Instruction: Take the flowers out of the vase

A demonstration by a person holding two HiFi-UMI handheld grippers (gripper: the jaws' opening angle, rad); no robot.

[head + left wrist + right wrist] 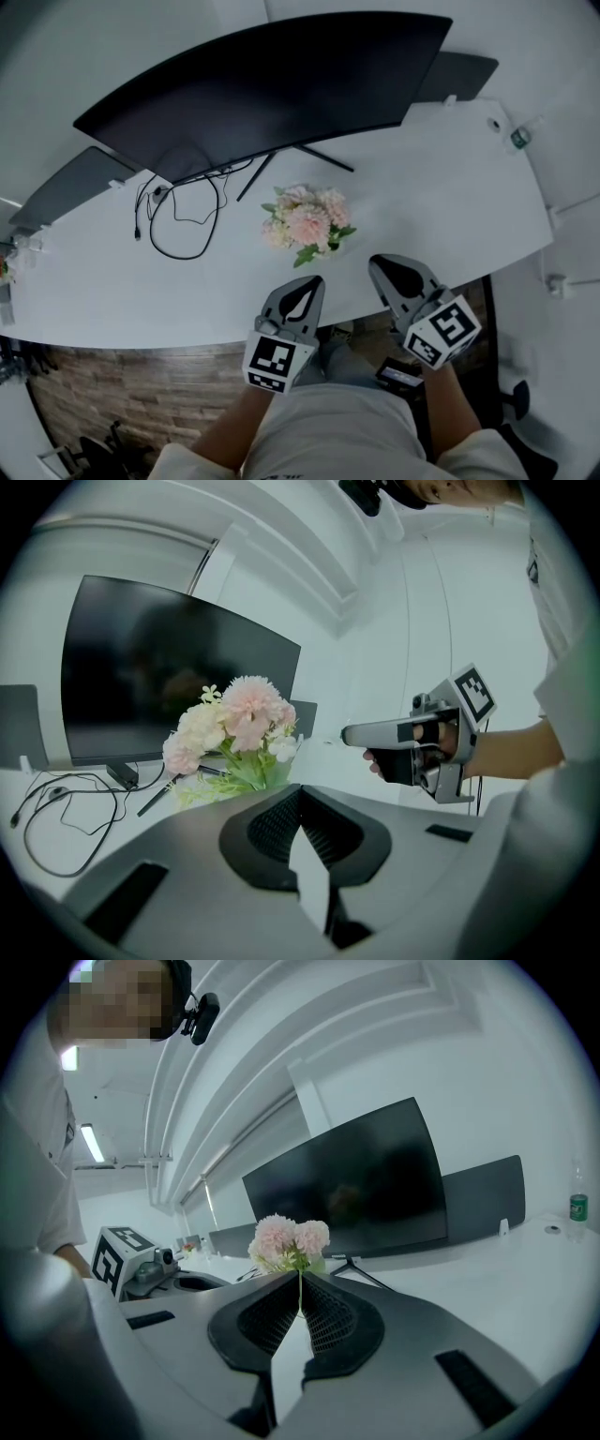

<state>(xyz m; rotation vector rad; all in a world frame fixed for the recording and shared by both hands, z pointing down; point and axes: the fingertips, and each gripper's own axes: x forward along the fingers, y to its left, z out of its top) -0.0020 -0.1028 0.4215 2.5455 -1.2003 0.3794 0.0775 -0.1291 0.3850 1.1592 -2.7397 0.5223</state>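
Inspecting both, we find the left tongs (308, 282) and right tongs (381, 263) closed, gripping nothing; the flowers (307, 223) stand on the worktop (450, 187) just ahead, between them.

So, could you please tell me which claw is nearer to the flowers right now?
Left. The left claw sits just short of the flowers, on the person's side, pointing at them; the right claw is further off, to their right.

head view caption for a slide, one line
Left gripper and right gripper, both shut and empty, at the near edge of the desk, short of pink flowers before a curved monitor.
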